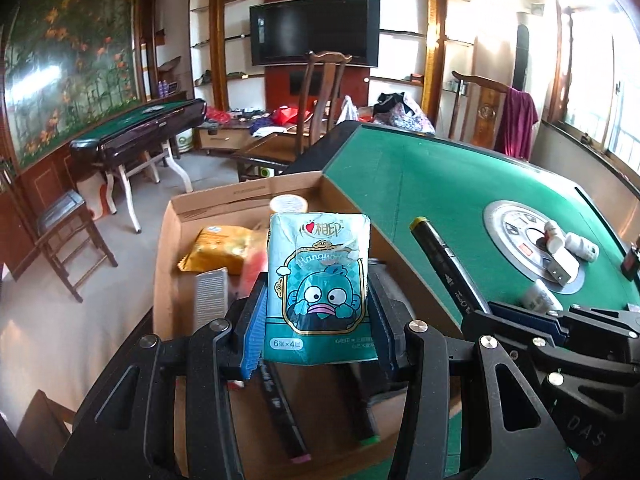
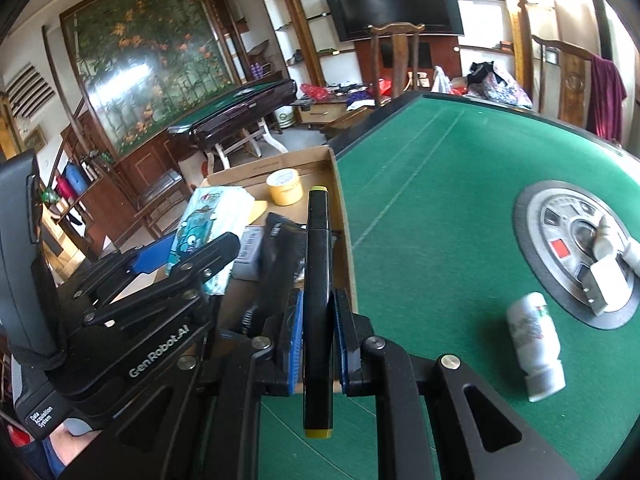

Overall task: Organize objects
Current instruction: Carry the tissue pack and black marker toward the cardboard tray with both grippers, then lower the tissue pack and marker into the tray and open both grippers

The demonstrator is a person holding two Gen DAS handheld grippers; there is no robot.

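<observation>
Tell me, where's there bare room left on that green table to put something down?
The green felt is bare between the cardboard box and the round centre plate, back to the far edge. The plate and the white bottle beside it are crowded; the box is filling up.

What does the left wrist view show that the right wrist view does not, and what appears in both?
Only the left wrist view: the orange foil packet in the cardboard box, and markers lying under the left gripper.

Only the right wrist view: the yellow tape roll's side and the whole white plastic bottle lying on the green felt table.

Both: the teal cartoon tissue pack in the left gripper, and the black yellow-capped marker in the right gripper.
</observation>
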